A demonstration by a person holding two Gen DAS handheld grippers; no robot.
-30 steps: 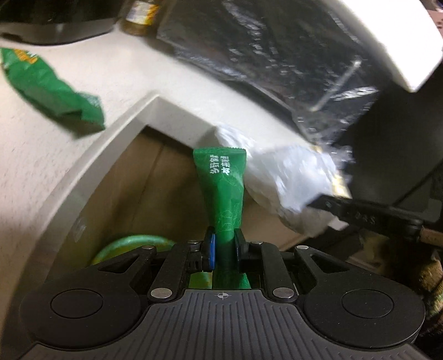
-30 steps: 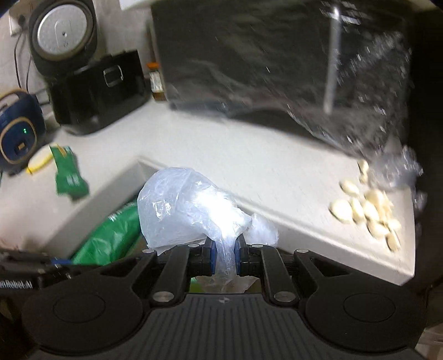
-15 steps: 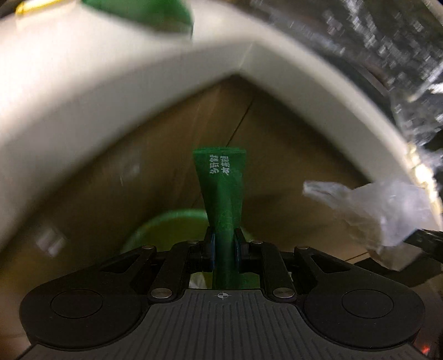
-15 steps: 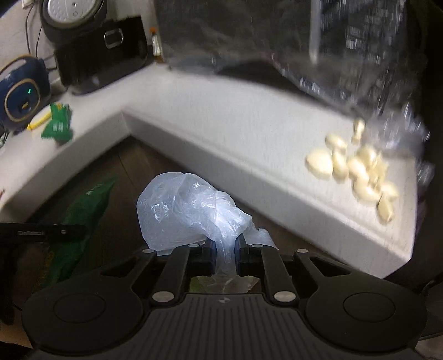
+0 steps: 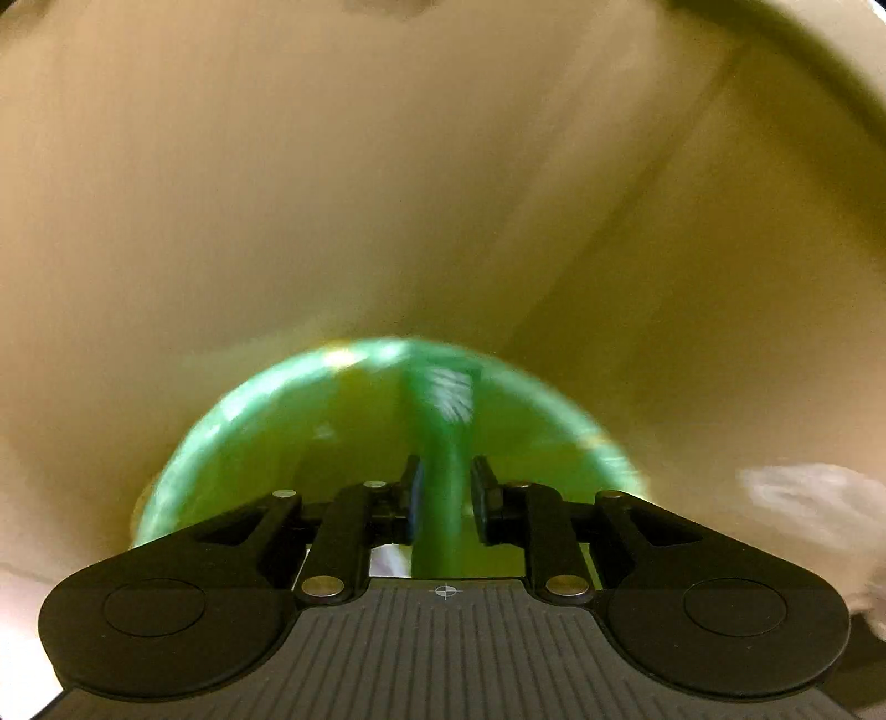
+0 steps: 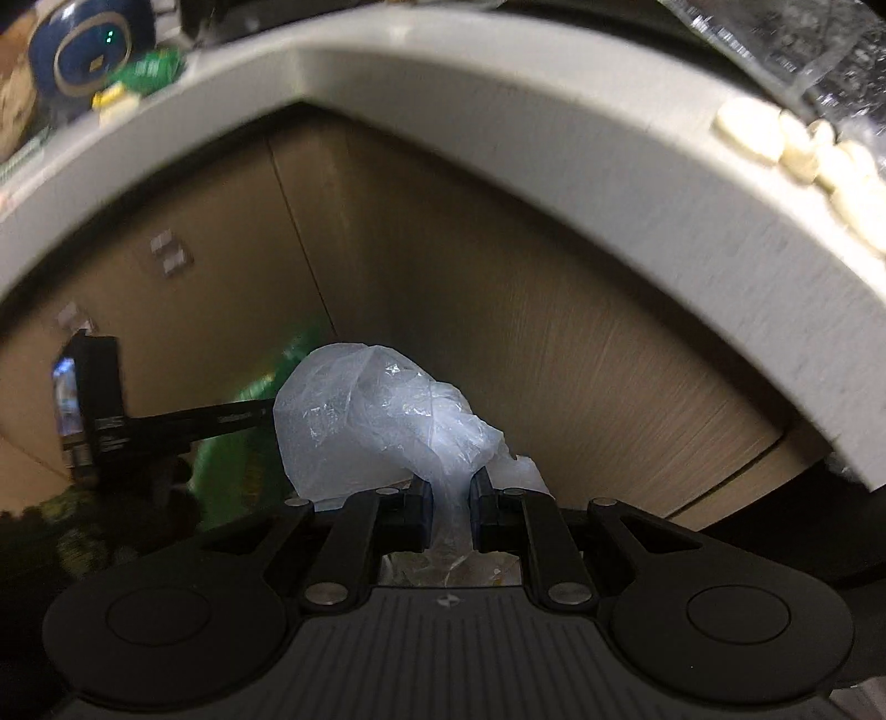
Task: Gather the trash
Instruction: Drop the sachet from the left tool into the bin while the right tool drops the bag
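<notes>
1. Your left gripper (image 5: 446,490) points down at a round green bin (image 5: 232,443) on the floor, in front of tan cabinet doors (image 5: 332,194); this view is blurred.
2. Its jaws have just been opening. A green wrapper (image 5: 440,443) stands between them, upright. A gap shows on the right-hand side of the wrapper, and its left side lies against the blue pad (image 5: 416,498). You no longer have it pinched.
3. The wrapper's top, with white print, sits over the bin's mouth.
4. Your right gripper (image 6: 447,507) is closed tight on the neck of a crumpled clear bag (image 6: 376,421). The bag bulges up and to the left of the jaws.
5. The bag is below the counter (image 6: 498,111) edge, in front of the cabinet corner.
6. From the right wrist view, the left gripper's black body (image 6: 138,426) shows at the left, with green plastic (image 6: 243,459) beside it, partly hidden by the bag.
7. In the left wrist view, a pale blur (image 5: 814,504) at the right edge looks like the bag; too smeared to be sure.
8. On the counter: peeled garlic cloves (image 6: 797,144) at the right, near clear plastic sheeting (image 6: 819,50); at the left, a blue round device (image 6: 83,50) and another green wrapper (image 6: 149,69).
</notes>
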